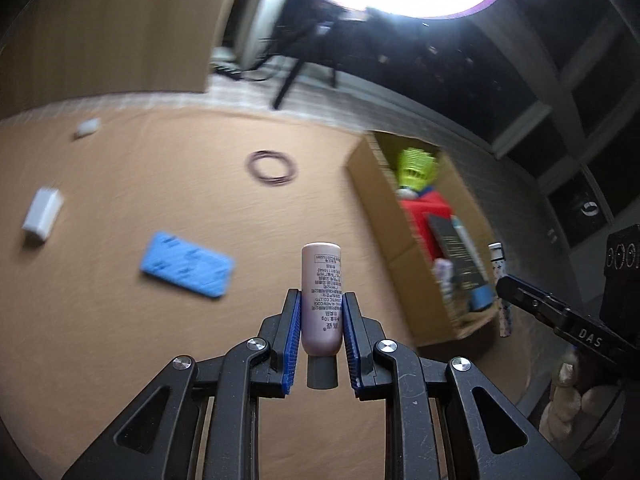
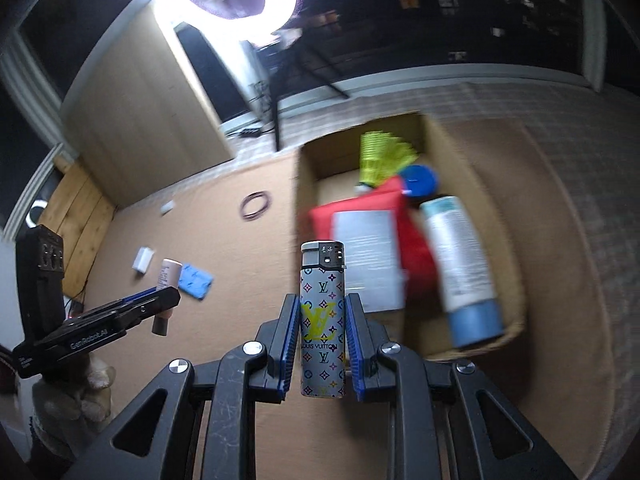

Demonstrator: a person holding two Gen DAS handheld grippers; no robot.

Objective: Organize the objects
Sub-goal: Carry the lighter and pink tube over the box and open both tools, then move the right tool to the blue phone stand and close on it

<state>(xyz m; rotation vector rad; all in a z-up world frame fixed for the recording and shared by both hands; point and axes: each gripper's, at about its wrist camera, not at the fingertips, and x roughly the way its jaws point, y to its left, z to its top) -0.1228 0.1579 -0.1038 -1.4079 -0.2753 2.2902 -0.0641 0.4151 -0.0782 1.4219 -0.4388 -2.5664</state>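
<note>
Left claw [image 1: 321,320] clamped on pink tube [image 1: 321,296]; right claw [image 2: 322,328] clamped on lighter [image 2: 322,320], near box rim [image 2: 298,200].

A small pink cosmetic tube [image 1: 321,296] with a dark grey cap stands upright between the left gripper [image 1: 321,300]'s blue pads, cap toward the camera, printed text upside down. A monogram-patterned lighter [image 2: 322,320], silver with coloured symbols and a yellow logo, stands upright clamped in the right gripper [image 2: 322,308], its black-and-metal head pointing away. Ahead of and to the right of both tools sits an open cardboard box [image 1: 370,184], already holding a yellow-green shuttlecock [image 2: 378,156], a red packet [image 2: 416,256] and a white-and-blue bottle [image 2: 460,264].
</note>
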